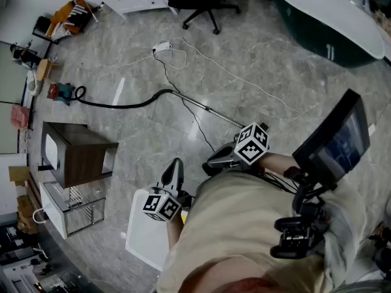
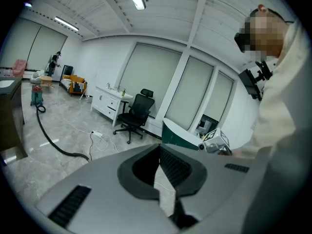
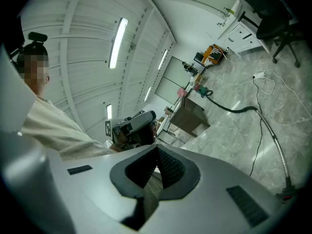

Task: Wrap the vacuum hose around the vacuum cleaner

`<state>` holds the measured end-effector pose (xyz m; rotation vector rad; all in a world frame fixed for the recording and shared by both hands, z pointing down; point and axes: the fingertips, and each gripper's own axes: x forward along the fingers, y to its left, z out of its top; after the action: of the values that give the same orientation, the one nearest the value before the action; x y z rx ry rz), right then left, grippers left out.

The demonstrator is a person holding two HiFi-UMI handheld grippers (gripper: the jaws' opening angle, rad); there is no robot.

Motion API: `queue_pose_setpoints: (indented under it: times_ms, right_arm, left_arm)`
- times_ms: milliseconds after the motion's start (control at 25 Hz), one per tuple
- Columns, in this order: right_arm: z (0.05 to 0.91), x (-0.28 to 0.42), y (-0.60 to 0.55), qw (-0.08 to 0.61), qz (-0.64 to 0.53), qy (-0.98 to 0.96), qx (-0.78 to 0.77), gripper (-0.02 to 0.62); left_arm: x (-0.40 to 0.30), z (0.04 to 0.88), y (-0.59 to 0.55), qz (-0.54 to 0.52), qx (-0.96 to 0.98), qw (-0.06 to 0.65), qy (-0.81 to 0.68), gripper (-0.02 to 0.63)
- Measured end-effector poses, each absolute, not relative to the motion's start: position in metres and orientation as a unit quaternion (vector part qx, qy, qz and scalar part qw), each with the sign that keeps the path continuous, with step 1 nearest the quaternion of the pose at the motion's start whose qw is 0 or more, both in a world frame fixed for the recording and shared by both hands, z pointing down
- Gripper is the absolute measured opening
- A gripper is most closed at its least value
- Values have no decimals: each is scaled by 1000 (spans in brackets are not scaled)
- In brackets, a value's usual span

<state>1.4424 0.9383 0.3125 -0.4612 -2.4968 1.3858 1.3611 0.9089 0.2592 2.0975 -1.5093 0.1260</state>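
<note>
left gripper [image 1: 176, 165] — jaws clenched, pads meeting tip to tip [image 2: 159, 149], nothing between them. It's in the air, tipped a little downward, above a white panel [image 1: 142, 237] by the person's leg, and touches nothing.

right gripper [image 1: 209, 162] is the same: jaws pressed together [image 3: 157, 152], empty, held roughly level. The two grippers sit close together in front of the person's torso, and each shows up in the other's view.

vacuum hose [image 1: 116, 104] lies on the marble floor, not wrapped. The black flexible part leaves the vacuum cleaner [image 1: 60, 92] with a small loop and runs in a loose curve. It then joins the metal wand [image 1: 204, 107], which ends on the floor near the right gripper. Neither gripper touches hose or wand. The vacuum cleaner is a small red-and-teal unit, well apart from the person and near the brown cabinet [image 1: 76, 154]. A black cable [image 1: 183, 102] crosses the wand, and a white power strip [image 1: 162, 46] lies further out.

writing — each marker cube [image 1: 252, 144] carries only black-and-white square codes. The orange-and-black item [image 1: 72, 12] in the far corner has white marks too small to read. The screen [image 1: 338, 140] on the person's rig glows bluish, and its text isn't legible.
</note>
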Motion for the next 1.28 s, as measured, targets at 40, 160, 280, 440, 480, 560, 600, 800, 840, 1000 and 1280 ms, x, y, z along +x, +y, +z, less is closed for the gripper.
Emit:
queue_pose_setpoints:
  times_ms: [40,160,280,440,480,560,600,800,840,1000,1280]
  right_arm:
    - [313,1444,936,125,471,-858,-161,6]
    - [315,1447,929,124,461,-862,-167,6]
    - [308,1441,925,122,440,-872,-178,6]
    - [285,1424,922,132,373,-895,-205,5]
    - [282,1420,918,134,362,-898,-210,6]
    - [283,1410,913,137,352,-903,-207,6]
    - [287,1404,911,139,350,-904,-201,6]
    - [301,1353,914,170,343,-906,-182,6]
    - [303,1341,912,181,341,-906,-175,6]
    - [301,1279,901,197,335,-909,-150,6]
    - [298,1197,896,216,328,-913,-112,6]
  left_arm:
    - [1364,261,906,49,781,272,-560,6]
    - [1372,262,902,36,782,280,-556,6]
    - [1372,252,902,-19,780,304,-546,6]
    - [1357,245,901,-19,773,298,-559,6]
    - [1352,246,899,-13,773,290,-565,6]
    - [1339,251,895,-6,773,279,-569,6]
    - [1330,255,893,-7,774,278,-569,6]
    - [1268,267,891,-32,769,288,-570,6]
    - [1254,268,890,-36,769,289,-569,6]
    - [1189,264,885,-47,775,288,-560,6]
    - [1092,266,895,-80,778,286,-554,6]
